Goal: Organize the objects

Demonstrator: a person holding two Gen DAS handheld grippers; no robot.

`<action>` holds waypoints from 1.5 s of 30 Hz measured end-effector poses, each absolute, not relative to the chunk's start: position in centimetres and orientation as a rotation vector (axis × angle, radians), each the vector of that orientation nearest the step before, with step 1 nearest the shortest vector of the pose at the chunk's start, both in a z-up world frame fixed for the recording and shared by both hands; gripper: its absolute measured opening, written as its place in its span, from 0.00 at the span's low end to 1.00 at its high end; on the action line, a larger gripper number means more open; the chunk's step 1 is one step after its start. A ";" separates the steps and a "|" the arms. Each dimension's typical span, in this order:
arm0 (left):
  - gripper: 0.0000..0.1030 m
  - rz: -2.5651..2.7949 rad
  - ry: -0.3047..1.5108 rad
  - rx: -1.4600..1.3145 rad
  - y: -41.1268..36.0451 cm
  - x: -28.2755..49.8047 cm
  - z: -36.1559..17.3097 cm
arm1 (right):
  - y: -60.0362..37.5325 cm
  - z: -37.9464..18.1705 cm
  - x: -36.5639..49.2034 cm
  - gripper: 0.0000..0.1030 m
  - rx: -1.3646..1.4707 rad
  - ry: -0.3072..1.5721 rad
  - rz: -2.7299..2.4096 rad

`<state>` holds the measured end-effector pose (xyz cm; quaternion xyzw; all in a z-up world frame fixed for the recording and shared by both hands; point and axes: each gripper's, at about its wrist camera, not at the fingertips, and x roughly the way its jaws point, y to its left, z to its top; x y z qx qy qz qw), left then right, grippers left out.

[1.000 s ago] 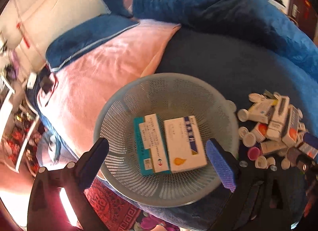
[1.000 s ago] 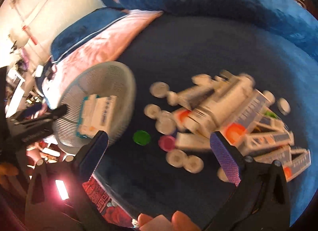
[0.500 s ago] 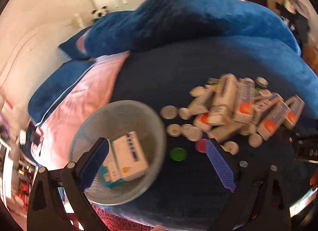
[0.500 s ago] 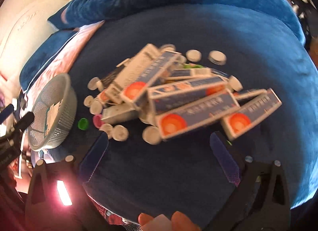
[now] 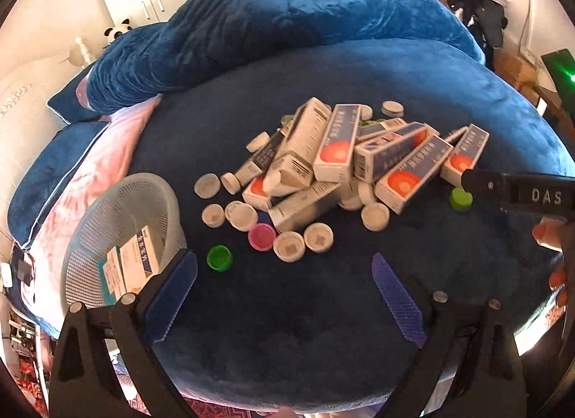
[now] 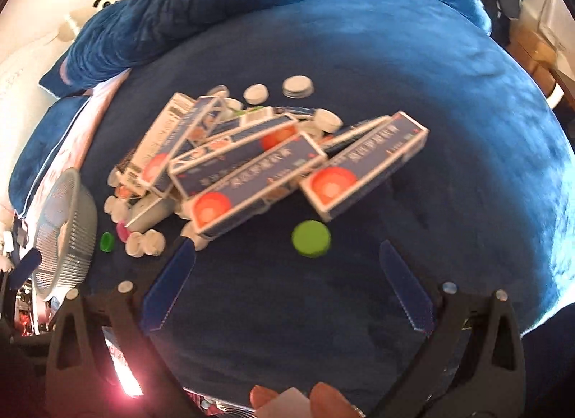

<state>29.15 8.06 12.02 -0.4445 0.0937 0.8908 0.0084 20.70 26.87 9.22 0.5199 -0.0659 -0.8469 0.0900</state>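
A heap of blue-and-white medicine boxes with orange dots lies on the dark blue bed cover, ringed by white bottle caps, a pink cap and green caps. A pale mesh basket at the left holds a few boxes. My left gripper is open and empty, short of the caps. My right gripper is open and empty, just short of a light green cap and a long box. The heap and basket also show in the right wrist view.
A thick blue duvet is bunched at the back. A pink sheet and blue pillows lie at the left. The right gripper's body enters the left wrist view at the right edge. The bed edge runs along the front.
Both grippers have swung right, away from the basket and toward the heap of boxes. The basket has slid to the left edge of both views. Both grippers stay open and empty.
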 end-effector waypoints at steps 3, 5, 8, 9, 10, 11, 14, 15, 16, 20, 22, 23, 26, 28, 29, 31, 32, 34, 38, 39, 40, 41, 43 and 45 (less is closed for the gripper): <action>0.96 2.790 0.249 -1.365 7.6 29.8 12.5 | 27.2 9.3 21.4 1.00 1.555 -0.190 -2.524; 0.96 2.795 0.169 -1.347 6.7 30.6 13.1 | 27.5 9.9 22.6 1.00 1.532 -0.186 -2.522; 0.96 2.833 0.055 -1.345 5.0 33.0 14.1 | 27.9 11.2 24.4 1.00 1.493 -0.169 -2.513; 0.96 2.838 0.014 -1.349 4.5 33.8 14.3 | 28.0 11.6 24.9 1.00 1.484 -0.162 -2.516; 0.96 2.837 -0.056 -1.350 3.8 34.7 14.6 | 28.1 12.2 25.6 1.00 1.472 -0.157 -2.522; 0.96 2.829 -0.118 -1.350 3.1 35.5 14.8 | 28.3 12.8 26.3 1.00 1.461 -0.157 -2.528; 0.96 2.839 -0.172 -1.355 2.4 37.1 15.6 | 28.4 14.0 27.5 1.00 1.453 -0.178 -2.528; 0.96 2.846 -0.165 -1.357 2.5 37.5 15.9 | 28.4 14.4 27.7 1.00 1.450 -0.185 -2.528; 0.96 2.848 -0.161 -1.357 2.6 37.9 16.1 | 28.2 14.9 28.0 1.00 1.448 -0.192 -2.531; 0.96 2.836 -0.195 -1.338 2.6 39.0 17.0 | 27.8 15.9 28.6 1.00 1.444 -0.240 -2.536; 0.96 2.827 -0.219 -1.333 2.8 39.1 17.2 | 27.6 16.3 28.8 1.00 1.432 -0.268 -2.532; 0.96 2.816 -0.225 -1.337 3.1 38.9 17.1 | 27.5 16.4 29.0 1.00 1.426 -0.272 -2.538; 0.96 2.783 -0.214 -1.340 4.2 37.8 16.9 | 27.7 16.7 29.2 1.00 1.425 -0.286 -2.556; 0.96 2.758 -0.218 -1.321 5.0 37.0 16.8 | 27.7 16.8 28.7 1.00 1.439 -0.263 -2.564; 0.96 2.752 -0.222 -1.315 5.4 36.6 16.7 | 27.7 16.9 28.4 1.00 1.440 -0.249 -2.577; 0.96 2.727 -0.228 -1.298 5.9 35.4 16.5 | 27.5 17.1 27.6 1.00 1.442 -0.222 -2.613; 0.96 2.712 -0.239 -1.287 6.0 34.8 16.4 | 27.3 17.0 27.2 1.00 1.444 -0.219 -2.626; 0.96 2.683 -0.260 -1.264 5.9 33.4 16.3 | 26.7 16.6 26.3 1.00 1.466 -0.208 -2.650; 0.96 2.634 -0.233 -1.235 5.2 30.6 15.9 | 25.0 15.2 24.0 1.00 1.545 -0.194 -2.711; 0.96 2.606 -0.188 -1.226 5.1 29.7 15.7 | 24.3 14.7 23.1 1.00 1.578 -0.191 -2.730; 0.96 2.601 -0.164 -1.227 5.1 29.2 15.5 | 24.0 14.5 22.5 1.00 1.606 -0.183 -2.738; 0.96 2.588 -0.139 -1.218 4.8 28.3 15.3 | 23.4 14.0 21.5 1.00 1.653 -0.177 -2.751; 0.96 2.549 -0.155 -1.198 4.1 27.2 15.1 | 22.3 13.1 19.7 1.00 1.745 -0.131 -2.774; 0.96 2.514 -0.176 -1.172 3.3 25.9 15.3 | 21.4 12.3 18.6 1.00 1.849 -0.084 -2.772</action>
